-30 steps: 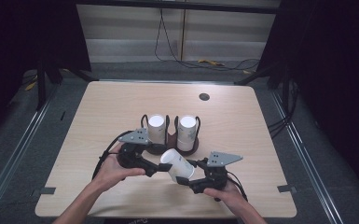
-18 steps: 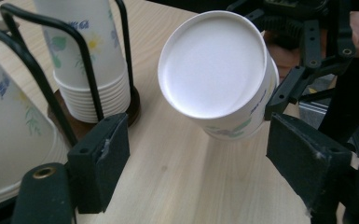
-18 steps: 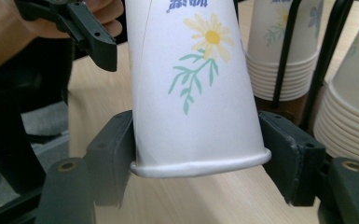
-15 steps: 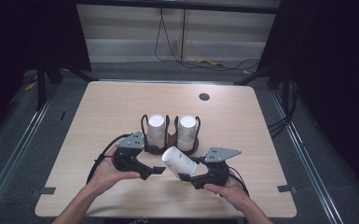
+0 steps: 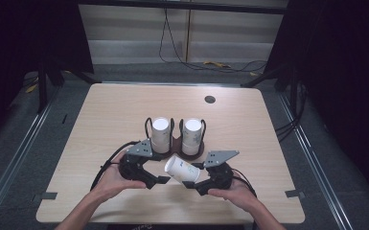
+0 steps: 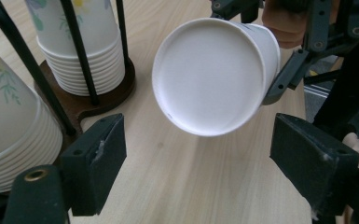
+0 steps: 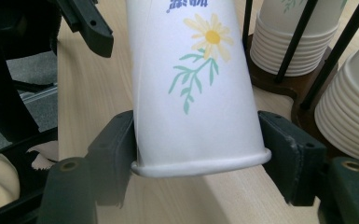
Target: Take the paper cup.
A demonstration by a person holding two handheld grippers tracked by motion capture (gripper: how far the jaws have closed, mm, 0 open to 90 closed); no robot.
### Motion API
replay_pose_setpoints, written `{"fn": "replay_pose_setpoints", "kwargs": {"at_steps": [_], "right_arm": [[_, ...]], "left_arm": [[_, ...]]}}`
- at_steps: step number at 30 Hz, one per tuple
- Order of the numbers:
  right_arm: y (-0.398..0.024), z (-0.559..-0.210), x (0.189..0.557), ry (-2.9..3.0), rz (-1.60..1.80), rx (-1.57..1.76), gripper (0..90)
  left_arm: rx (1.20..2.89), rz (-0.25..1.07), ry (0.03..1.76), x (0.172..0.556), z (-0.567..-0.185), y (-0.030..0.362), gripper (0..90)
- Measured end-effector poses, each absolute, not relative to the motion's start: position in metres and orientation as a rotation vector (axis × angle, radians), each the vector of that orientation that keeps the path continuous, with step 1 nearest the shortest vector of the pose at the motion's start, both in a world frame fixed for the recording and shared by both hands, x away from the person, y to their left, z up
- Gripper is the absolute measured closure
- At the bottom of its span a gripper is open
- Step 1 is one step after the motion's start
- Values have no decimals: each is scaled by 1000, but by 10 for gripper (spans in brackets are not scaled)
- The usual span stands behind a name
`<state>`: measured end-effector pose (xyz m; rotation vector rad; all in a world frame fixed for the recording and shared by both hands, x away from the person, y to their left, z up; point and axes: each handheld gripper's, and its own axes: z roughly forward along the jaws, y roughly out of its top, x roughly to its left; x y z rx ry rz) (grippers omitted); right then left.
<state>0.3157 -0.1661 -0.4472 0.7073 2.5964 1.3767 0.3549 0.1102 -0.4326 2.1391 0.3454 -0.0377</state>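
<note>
Your left hand-held gripper (image 5: 164, 179) has just been opening and now stands spread, its pads clear of the cup (image 5: 183, 168), whose base hangs between and just beyond them. Your right hand-held gripper (image 7: 196, 140) pinches that cup near its rim, tilted above the surface (image 5: 115, 115). The hand-over looks done; the holder (image 5: 178, 146) beyond is probably next.
</note>
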Motion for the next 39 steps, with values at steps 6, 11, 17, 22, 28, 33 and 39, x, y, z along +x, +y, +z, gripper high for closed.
{"fn": "replay_pose_setpoints", "kwargs": {"at_steps": [6,11,17,22,28,33,39], "right_arm": [[-166,-448,317,2657,1294,701,321],[-165,-444,318,2692,1231,665,324],[-162,-444,319,2753,1141,610,323],[-158,-444,320,2784,1098,573,323],[-156,-441,323,2807,1055,557,321],[-154,-438,323,2829,1035,540,321],[-147,-438,323,2858,988,495,321]], "left_arm": [[2163,-53,335,355,-436,107,160],[2201,-67,305,353,-440,102,198],[2238,-46,287,352,-439,95,222],[2253,-47,279,351,-439,93,227],[2277,-36,262,352,-439,91,223],[2292,-53,253,351,-441,88,217],[2287,-55,246,353,-438,91,246]]}}
